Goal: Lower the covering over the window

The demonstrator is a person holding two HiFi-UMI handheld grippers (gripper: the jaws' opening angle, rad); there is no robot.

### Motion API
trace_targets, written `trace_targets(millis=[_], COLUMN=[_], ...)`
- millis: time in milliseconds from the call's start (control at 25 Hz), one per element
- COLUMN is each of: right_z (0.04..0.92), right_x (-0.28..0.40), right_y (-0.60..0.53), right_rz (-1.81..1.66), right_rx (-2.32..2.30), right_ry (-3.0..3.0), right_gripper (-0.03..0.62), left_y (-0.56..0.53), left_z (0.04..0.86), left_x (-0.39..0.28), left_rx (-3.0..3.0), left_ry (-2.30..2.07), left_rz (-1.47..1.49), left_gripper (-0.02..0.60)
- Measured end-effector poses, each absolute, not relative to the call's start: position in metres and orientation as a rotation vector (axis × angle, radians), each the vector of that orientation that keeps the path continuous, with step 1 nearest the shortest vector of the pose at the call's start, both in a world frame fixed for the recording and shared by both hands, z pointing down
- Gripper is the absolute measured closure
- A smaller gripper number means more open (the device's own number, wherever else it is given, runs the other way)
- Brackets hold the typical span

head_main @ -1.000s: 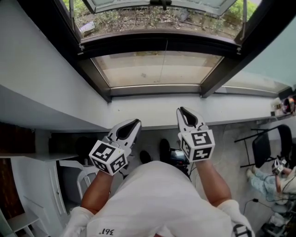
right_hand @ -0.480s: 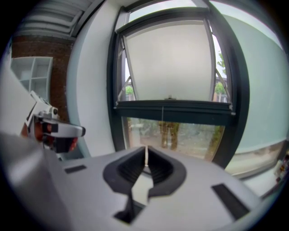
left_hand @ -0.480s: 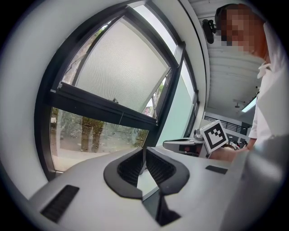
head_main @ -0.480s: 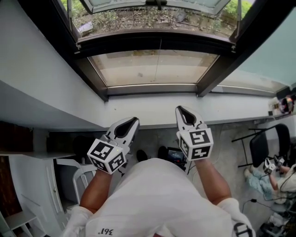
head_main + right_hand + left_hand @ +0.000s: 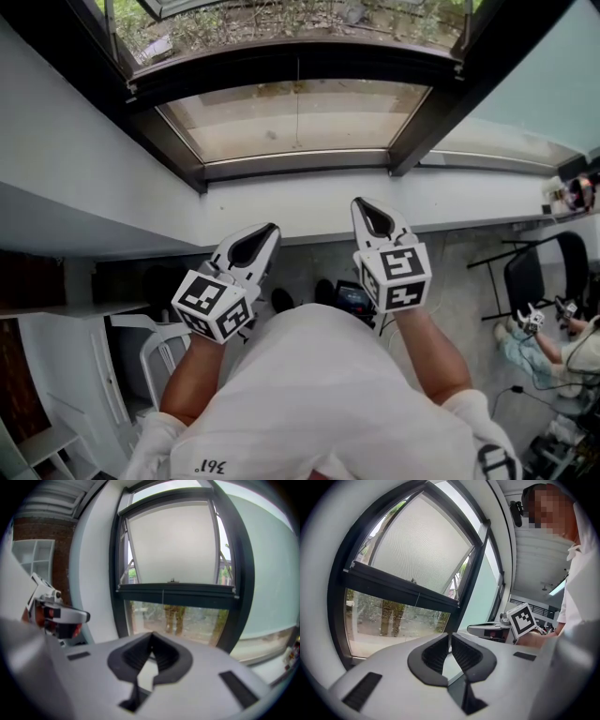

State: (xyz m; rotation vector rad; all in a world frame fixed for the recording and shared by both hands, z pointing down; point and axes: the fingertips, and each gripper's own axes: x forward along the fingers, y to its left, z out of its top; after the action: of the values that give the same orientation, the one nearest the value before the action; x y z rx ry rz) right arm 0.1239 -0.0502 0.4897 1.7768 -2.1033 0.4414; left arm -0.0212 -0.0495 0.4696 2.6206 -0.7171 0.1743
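Observation:
A pale roller blind (image 5: 171, 545) covers the upper part of the dark-framed window and ends at a dark bottom bar (image 5: 176, 592). A thin cord (image 5: 163, 596) hangs from that bar. Clear glass shows trees below it. In the head view the blind (image 5: 291, 117) lies beyond the white sill (image 5: 309, 211). My left gripper (image 5: 270, 228) (image 5: 449, 635) is shut and empty, short of the sill. My right gripper (image 5: 359, 202) (image 5: 151, 646) has just been closing with nothing between its jaws and now stands shut, apart from the window.
A black folding chair (image 5: 548, 272) and a seated person (image 5: 548, 352) are at the right. A white chair (image 5: 159, 352) and white shelving (image 5: 56, 441) stand at the lower left. A white wall flanks the window on the left (image 5: 84, 150).
The window and sill have slid toward the top and left of the head view. Both grippers stay side by side in front of my body, still short of the sill.

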Motion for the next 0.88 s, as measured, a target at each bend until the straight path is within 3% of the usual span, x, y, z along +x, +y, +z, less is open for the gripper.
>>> trace_targets(millis=[880], right_z=[0.486], right_x=[0.135], right_y=[-0.051], right_rz=[0.415], right_rx=[1.700], right_ry=[-2.148], right_gripper=[0.572], left_y=[-0.042], left_z=[0.471], left_x=[-0.002], left_rx=[2.609], left_ry=[-0.753], left_rz=[0.186], left_gripper=[0.543])
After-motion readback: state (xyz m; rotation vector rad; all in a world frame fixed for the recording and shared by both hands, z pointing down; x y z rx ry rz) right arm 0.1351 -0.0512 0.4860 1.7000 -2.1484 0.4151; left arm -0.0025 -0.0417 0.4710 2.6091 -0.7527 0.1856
